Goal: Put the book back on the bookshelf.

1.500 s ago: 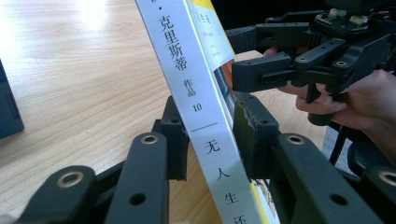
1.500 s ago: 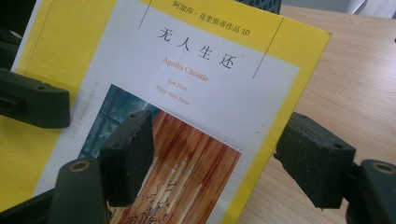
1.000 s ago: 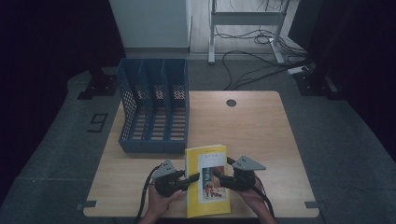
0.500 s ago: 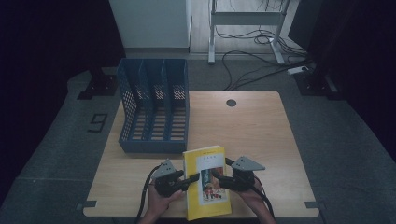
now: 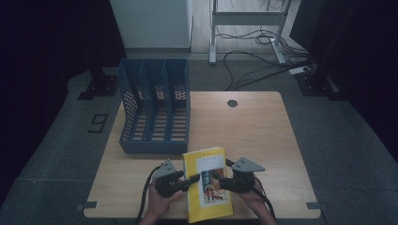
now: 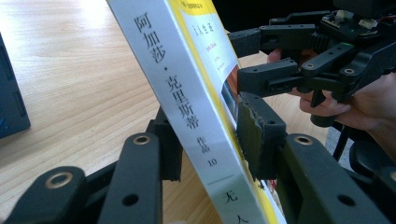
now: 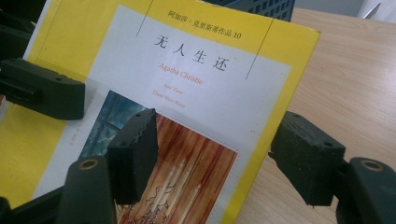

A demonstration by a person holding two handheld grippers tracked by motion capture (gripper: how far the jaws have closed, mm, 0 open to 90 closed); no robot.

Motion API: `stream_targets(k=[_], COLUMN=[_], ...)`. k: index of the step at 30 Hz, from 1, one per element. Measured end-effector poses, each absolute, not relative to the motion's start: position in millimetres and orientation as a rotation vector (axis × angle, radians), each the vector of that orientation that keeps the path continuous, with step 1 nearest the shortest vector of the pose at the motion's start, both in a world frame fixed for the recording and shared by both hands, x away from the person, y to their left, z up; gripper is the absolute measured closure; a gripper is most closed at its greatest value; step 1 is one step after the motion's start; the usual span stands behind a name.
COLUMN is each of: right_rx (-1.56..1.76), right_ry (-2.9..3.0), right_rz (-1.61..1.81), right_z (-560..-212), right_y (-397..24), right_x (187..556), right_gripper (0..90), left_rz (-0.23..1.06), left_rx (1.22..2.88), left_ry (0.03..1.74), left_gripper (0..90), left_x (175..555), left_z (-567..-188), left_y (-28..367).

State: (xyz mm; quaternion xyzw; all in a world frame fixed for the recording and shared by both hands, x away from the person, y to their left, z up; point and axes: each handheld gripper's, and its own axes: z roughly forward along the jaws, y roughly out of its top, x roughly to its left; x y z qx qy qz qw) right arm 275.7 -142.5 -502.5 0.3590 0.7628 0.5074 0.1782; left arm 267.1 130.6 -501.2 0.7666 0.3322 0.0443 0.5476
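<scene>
Gripping one yellow book by its spine, my left gripper holds it tilted at the table's near edge; my right gripper gapes wide over its cover. One blue three-slot file rack stands behind.

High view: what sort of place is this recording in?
Probably an office-like recording lab: a light wooden desk with a blue three-slot file organiser, loose floor cables, and a metal-legged workstation frame behind.

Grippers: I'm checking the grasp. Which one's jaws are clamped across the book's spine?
The left gripper: it clamps the yellow book at its grey spine; the right gripper stands open.
</scene>
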Motion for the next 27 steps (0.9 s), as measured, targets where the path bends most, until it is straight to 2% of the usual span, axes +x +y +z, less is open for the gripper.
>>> stream_targets(k=[27], right_rx=[1.018], right_ry=[2.177], right_rz=[1.391], right_z=[-507.3], right_y=[-139.3], right_x=[276.5], right_gripper=[31.2], left_rz=[0.075], left_rx=[1.838], left_ry=[0.816], left_gripper=[60.7], left_x=[270.8], left_z=[-507.3], left_y=[131.3])
